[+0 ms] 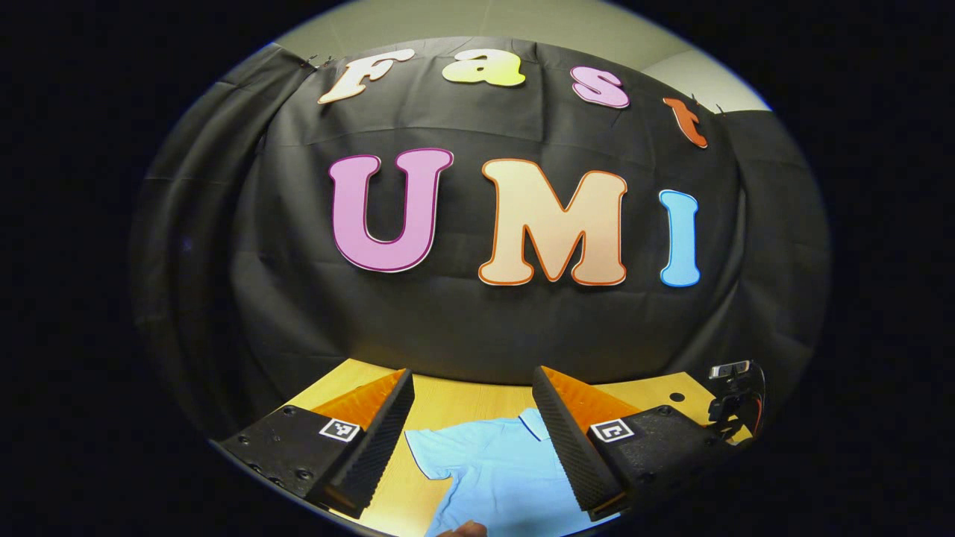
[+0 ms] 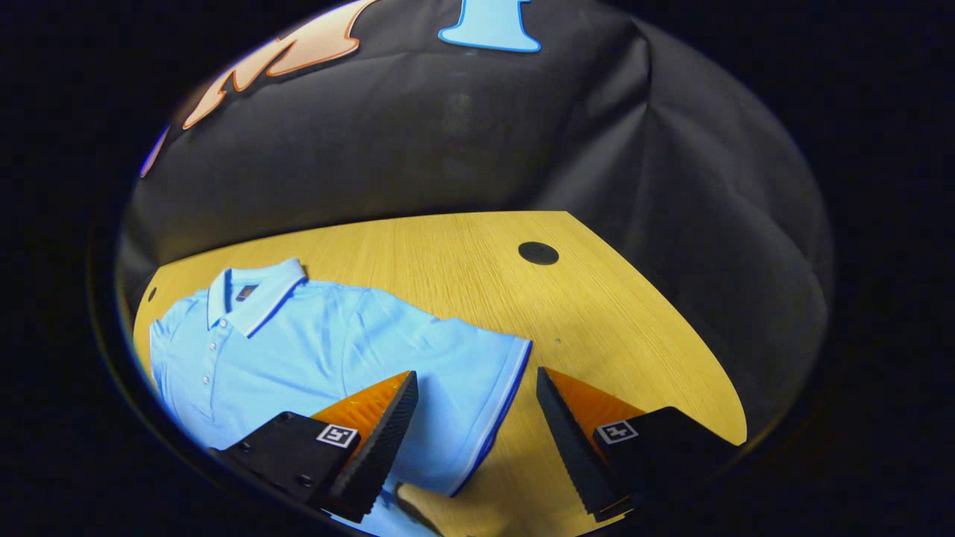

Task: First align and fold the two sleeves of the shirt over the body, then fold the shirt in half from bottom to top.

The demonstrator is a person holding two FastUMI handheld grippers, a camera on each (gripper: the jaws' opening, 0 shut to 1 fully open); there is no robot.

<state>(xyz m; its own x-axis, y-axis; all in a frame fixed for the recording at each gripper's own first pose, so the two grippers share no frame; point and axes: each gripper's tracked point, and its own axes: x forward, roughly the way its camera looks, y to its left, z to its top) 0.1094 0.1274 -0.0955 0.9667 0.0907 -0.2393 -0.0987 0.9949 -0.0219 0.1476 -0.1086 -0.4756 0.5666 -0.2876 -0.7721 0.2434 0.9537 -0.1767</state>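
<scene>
**Operator:** Directly ahead of my right gripper, item one: light blue polo shirt, lying flat and face up on the wooden table, collar toward the booth's back wall, buttons visible down the placket.

**Checker:** And the sleeve?

**Operator:** Item two: one short sleeve, spread out sideways from the body, its dark-trimmed cuff running between my right fingers. Jaws stand wide apart, gripping nothing. The cuff edge lies just ahead of the gap, nearer the finger on the body side.

**Checker:** Left side?

**Operator:** Item three: left gripper, jaws likewise parted and empty, held higher and tilted up toward the wall. In the left gripper view the shirt lies low between the fingers, its other sleeve spread toward the near finger. Small camera on a stand at the table's far corner.

**Checker:** Which hand goes first?

**Operator:** My judgement: the right one. It sits closest to a sleeve, and the fold runs from cuff inward across the body, toward the placket. No fold is made yet.
</scene>
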